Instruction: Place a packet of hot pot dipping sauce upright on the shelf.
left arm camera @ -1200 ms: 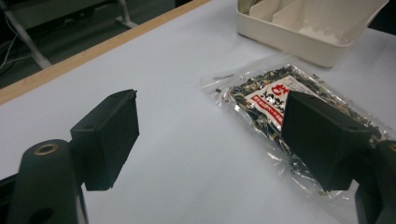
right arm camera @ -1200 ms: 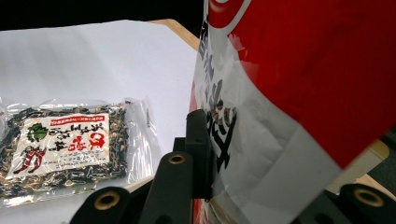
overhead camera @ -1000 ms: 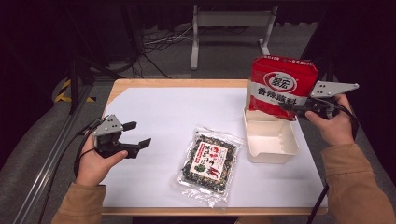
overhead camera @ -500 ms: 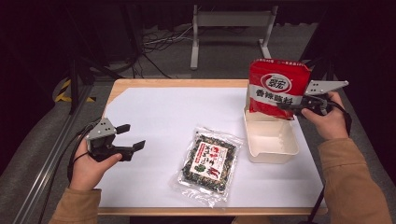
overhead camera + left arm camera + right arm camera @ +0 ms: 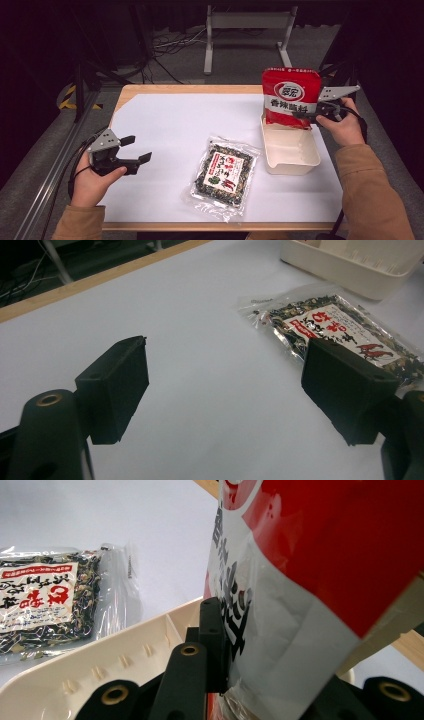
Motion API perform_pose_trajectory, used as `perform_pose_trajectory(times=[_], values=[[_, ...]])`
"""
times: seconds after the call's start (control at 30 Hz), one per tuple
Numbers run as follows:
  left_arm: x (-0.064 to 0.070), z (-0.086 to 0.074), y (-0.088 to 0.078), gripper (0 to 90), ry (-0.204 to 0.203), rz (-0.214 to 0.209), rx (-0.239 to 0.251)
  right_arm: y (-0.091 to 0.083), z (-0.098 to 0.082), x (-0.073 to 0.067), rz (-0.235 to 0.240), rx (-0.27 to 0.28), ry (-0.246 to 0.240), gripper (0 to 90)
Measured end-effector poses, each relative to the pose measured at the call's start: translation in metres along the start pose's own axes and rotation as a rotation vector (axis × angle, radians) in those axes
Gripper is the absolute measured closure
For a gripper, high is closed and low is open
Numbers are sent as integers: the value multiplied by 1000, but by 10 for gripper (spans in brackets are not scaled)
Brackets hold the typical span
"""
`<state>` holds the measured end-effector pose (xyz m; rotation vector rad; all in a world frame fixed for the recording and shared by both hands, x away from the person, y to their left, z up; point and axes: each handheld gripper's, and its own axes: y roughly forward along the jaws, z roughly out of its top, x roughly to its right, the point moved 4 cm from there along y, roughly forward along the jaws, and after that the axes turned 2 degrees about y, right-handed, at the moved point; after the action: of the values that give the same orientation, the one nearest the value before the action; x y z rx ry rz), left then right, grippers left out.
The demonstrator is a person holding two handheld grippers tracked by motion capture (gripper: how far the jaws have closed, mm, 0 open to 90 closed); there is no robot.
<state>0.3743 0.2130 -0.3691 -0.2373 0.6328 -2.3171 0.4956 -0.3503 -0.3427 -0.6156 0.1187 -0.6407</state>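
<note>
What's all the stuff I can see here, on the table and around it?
Glossy red snack bag: one, red and white, upright at the cream tray's far end, held.
Cream plastic tray: one, right side of the table.
Clear packet of dark dried food: one, red-white label, flat at the centre.
White sheet: one, covers the wooden table.
Metal stand: one, grey, floor behind.
Left tool: black, open, nothing between its jaws.
Right tool: black, gripping the bag.

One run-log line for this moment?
right gripper: shut on red pouch, above white tray | left gripper: open, idle | seaweed packet: flat on table
</note>
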Motion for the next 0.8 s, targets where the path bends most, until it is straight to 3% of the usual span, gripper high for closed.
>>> perform_pose_trajectory(times=[0.33,0.67,0.8], values=[[0,-1,0,197,-1,-3,-2,20,0,0,3,-47,-21,801],[0,-1,2,197,6,-5,-7,31,-6,6,-43,-52,-51,800],[1,-1,3,197,-2,-9,-8,37,-12,6,-67,-77,-70,799]])
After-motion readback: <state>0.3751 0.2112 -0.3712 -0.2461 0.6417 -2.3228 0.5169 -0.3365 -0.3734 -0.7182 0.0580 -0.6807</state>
